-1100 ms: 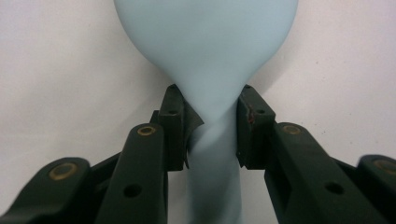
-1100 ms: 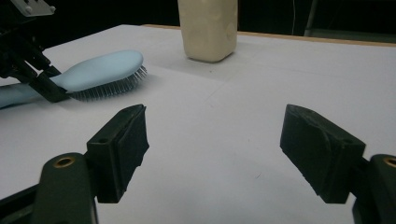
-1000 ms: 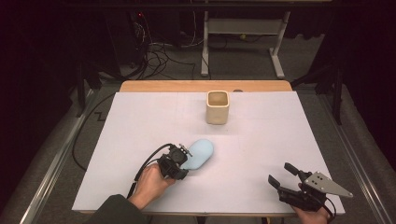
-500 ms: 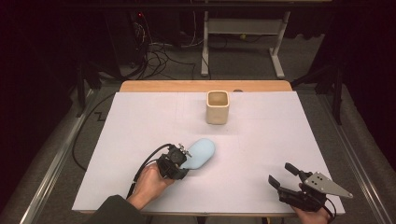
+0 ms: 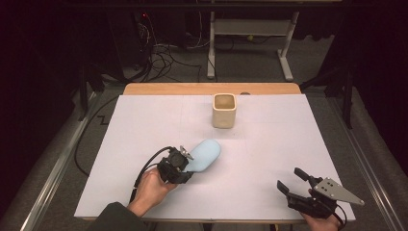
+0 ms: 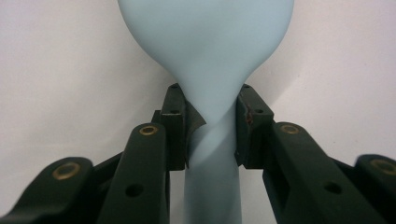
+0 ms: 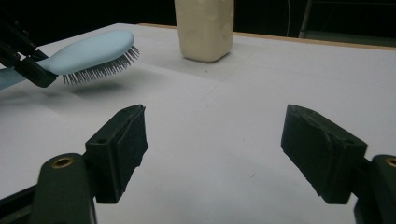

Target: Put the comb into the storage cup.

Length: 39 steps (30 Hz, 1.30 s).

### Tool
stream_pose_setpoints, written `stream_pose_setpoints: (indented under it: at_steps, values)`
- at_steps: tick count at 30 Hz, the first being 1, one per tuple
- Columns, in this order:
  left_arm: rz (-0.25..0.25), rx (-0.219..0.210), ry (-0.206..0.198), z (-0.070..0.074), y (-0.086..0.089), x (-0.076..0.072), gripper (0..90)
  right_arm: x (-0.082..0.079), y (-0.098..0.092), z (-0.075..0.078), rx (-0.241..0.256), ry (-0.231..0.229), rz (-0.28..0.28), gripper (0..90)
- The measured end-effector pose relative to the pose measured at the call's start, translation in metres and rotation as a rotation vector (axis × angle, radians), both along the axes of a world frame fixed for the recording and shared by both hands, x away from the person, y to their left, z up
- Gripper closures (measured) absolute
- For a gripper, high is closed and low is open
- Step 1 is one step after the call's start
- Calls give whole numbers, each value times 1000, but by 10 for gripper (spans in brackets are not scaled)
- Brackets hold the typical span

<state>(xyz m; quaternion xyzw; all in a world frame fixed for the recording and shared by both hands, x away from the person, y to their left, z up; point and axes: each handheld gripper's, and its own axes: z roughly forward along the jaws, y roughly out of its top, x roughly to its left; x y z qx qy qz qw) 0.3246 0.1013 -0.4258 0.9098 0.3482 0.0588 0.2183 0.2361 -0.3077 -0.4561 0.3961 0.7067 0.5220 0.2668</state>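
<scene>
Hairbrush [image 5: 204,154], pale blue: handle clamped in left gripper [image 5: 179,163], bristles down. Right gripper [image 5: 293,182]: jaws wide apart, holding nothing, near table's [image 5: 144,120] front right corner.

A dim room: grey floor [image 5: 183,62], tangled cables [image 5: 163,55], white table frame [image 5: 250,29].

hairbrush [image 6: 205,51]: smooth matt plastic | cup [image 5: 224,110]: matt, rough-looking | table [image 5: 144,120]: matt

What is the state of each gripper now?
Left gripper: closed on the light blue hairbrush handle.
Right gripper: open, holding nothing.
</scene>
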Motion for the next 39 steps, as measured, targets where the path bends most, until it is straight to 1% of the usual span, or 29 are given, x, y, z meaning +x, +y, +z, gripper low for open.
stream_pose_setpoints:
  at_steps: [4,7,13,19,22,26,30,35,39]
  values:
    - [2,-36,-13,5,7,-3,694,0,0,0,0,1,0,233]
    - [1,-51,-26,7,12,-7,695,0,1,0,-1,0,1,233]
    - [7,-91,-28,7,26,-13,694,0,2,0,-6,-4,-1,232]
    - [12,-139,-48,11,39,-20,694,-1,2,0,-8,-5,-5,232]
    - [15,-159,-60,13,45,-24,694,-1,2,0,-8,-3,-9,232]
    - [11,-170,-65,15,51,-27,694,-2,1,0,-9,-1,-15,232]
    - [6,-186,-81,14,55,-31,694,-5,0,2,20,-9,-16,228]
    - [6,-208,-89,12,59,-35,694,-8,-1,5,39,-35,-25,224]
    - [7,-220,-98,10,61,-38,694,-10,-1,6,54,-36,-31,220]
